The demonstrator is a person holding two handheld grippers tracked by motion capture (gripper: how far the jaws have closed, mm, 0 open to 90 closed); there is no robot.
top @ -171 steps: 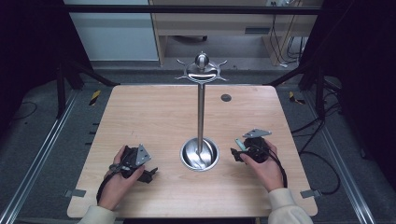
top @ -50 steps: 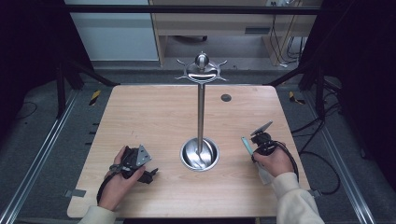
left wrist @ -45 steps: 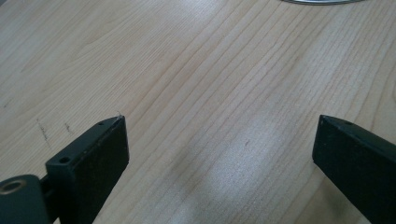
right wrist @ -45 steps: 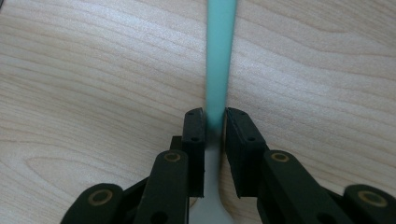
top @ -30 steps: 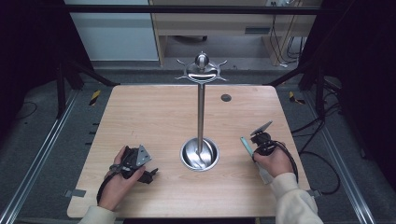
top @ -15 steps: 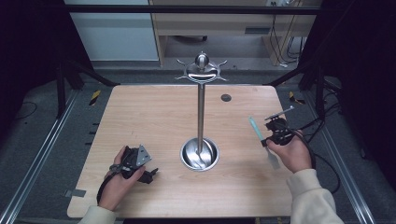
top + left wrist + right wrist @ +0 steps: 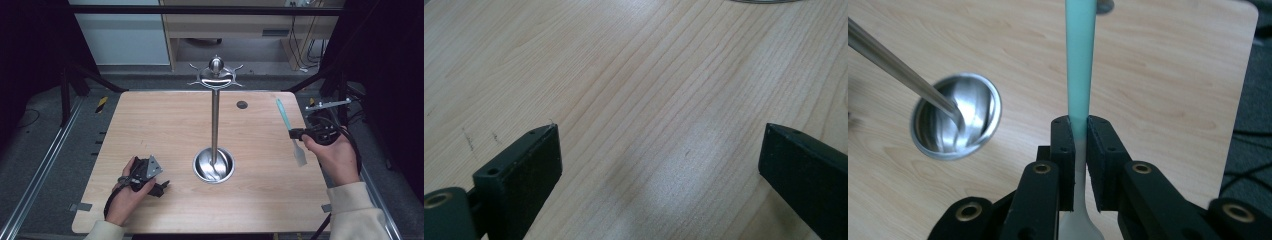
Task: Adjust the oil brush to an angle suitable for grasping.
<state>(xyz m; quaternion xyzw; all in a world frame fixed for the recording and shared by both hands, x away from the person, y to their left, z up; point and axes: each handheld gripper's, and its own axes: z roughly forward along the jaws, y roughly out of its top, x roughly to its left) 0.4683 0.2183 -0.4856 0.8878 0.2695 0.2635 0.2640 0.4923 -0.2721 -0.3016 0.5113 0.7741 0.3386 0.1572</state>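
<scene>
The right gripper [image 7: 1078, 165] has its jaws clamped on a teal-handled spatula [image 7: 289, 129], held above the desk [image 7: 165, 125] right of the steel utensil stand [image 7: 215, 122]. The left gripper [image 7: 159, 186] rests on the desk, jaws wide and empty.

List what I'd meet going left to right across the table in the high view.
left gripper → metal stand → dark spot on the table → spatula with teal handle → right gripper
</scene>
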